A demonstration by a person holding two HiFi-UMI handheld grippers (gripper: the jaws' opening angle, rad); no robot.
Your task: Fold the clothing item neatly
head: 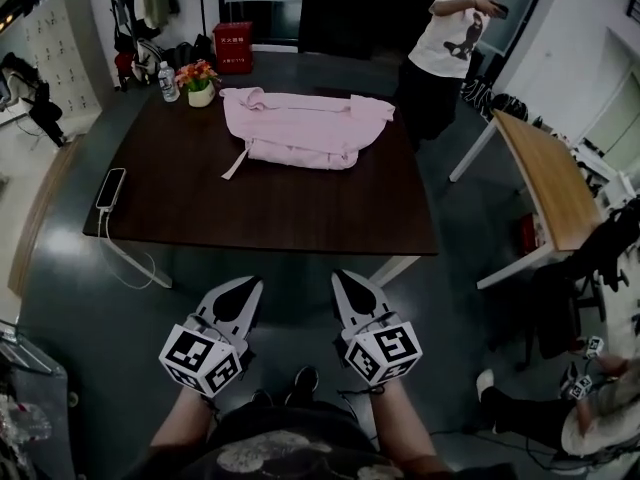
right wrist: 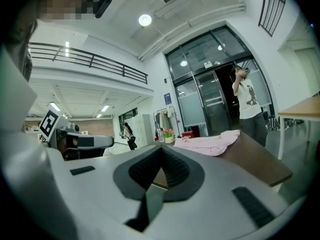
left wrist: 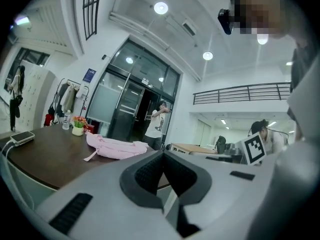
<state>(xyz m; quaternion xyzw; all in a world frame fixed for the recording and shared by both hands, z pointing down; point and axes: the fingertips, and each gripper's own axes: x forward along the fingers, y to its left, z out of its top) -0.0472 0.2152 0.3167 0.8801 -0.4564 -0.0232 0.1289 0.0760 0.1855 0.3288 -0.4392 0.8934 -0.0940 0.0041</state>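
Observation:
A pink garment (head: 300, 126) lies loosely bunched on the far half of the dark table (head: 270, 213), a strap trailing off its left side. It also shows as the pink garment (left wrist: 116, 147) in the left gripper view and the pink garment (right wrist: 205, 144) in the right gripper view. My left gripper (head: 248, 286) and right gripper (head: 343, 278) hang side by side short of the table's near edge, above the floor. Both are shut with nothing between their jaws. Each points level toward the table.
A phone (head: 111, 187) with a white cable lies at the table's left edge. A flower pot (head: 200, 81) and a water bottle (head: 168, 81) stand at the far left corner. A person (head: 447, 48) stands beyond the far right corner. A wooden table (head: 545, 178) is to the right.

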